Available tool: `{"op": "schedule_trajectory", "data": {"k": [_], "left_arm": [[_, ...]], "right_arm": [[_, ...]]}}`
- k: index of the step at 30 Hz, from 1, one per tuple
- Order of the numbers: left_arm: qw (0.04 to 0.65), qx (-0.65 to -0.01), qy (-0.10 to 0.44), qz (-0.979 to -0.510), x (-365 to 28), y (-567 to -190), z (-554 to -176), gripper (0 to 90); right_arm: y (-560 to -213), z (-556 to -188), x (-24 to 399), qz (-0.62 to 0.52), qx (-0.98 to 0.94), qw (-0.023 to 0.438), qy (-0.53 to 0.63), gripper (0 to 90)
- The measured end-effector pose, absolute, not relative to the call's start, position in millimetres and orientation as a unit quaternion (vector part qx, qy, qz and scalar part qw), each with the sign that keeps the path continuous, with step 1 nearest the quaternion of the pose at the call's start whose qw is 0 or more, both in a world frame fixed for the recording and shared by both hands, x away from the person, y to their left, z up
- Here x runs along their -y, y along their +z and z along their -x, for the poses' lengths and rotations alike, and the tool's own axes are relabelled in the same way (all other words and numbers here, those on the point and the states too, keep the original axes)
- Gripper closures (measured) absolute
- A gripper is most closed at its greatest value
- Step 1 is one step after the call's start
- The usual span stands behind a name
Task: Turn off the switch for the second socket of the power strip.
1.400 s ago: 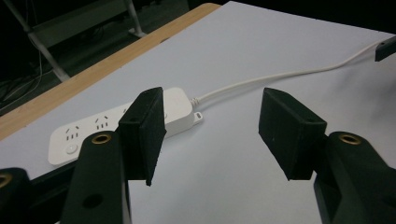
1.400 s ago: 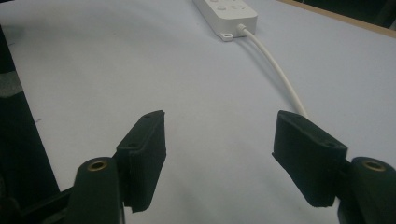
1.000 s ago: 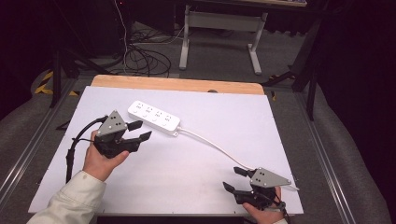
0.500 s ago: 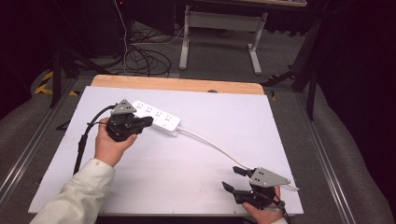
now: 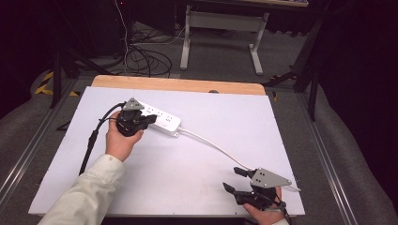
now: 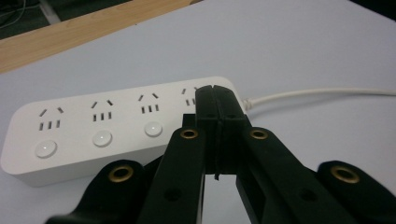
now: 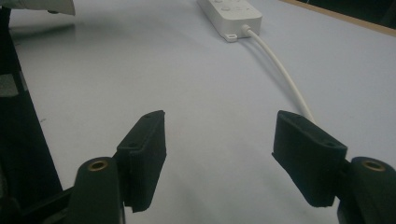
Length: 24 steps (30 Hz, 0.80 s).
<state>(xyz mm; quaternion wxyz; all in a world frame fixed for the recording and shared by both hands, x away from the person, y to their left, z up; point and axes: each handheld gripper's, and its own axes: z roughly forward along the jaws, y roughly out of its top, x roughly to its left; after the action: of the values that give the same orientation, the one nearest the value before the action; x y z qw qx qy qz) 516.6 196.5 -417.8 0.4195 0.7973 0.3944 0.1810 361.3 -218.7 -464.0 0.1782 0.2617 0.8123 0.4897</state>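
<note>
The power strip (image 5: pixel 159 119) lay flat on the white table (image 5: pixel 197 164), directly ahead of the left gripper (image 5: pixel 149 119) and reaching away from its tips toward the strip's corded end. That left gripper had just been closing, and its jaws now stood pressed flat together with nothing between them. In the left gripper view the joined tips (image 6: pixel 216 100) sat over the end of the power strip (image 6: pixel 112 126) nearest the cord, by the last set of sockets; whether they actually touched the white casing could not be told. Three round buttons and their sockets ran off to the left of the tips in that view, and the white cord (image 6: pixel 322 93) left the strip just beyond the tips, heading off to the right. The person's left hand (image 5: pixel 119 138) wrapped the gripper's body, a pale sleeve behind it. The right gripper (image 5: pixel 236 180) rested low at the near edge of the table, well apart from the strip, its jaws spread wide and empty. In the right gripper view the cord (image 7: pixel 285 74) ran from the far strip (image 7: pixel 231 11) down toward the right-hand jaw and passed out of sight behind it, while bare table lay between the two pads (image 7: pixel 144 154).
</note>
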Motion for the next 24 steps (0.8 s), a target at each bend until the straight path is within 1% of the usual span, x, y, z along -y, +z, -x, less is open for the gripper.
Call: {"op": "schedule_trajectory", "data": {"k": [9, 17, 24], "left_arm": [[0.41, -0.396, 0.186, -0.8, -198.0, -437.3, -533.8, 89.9], [0.415, -0.399, 0.194, -0.794, -200.8, -447.4, -544.3, 89.9], [0.411, -0.399, 0.188, -0.797, -202.3, -457.3, -551.5, 89.9]], "right_arm": [[-464.1, -361.4, 218.9, -0.261, -0.812, 0.178, 0.491, 34.7], [-464.2, -361.4, 218.7, -0.26, -0.813, 0.177, 0.49, 34.7], [-464.8, -361.6, 218.7, -0.259, -0.813, 0.176, 0.49, 34.7]]}}
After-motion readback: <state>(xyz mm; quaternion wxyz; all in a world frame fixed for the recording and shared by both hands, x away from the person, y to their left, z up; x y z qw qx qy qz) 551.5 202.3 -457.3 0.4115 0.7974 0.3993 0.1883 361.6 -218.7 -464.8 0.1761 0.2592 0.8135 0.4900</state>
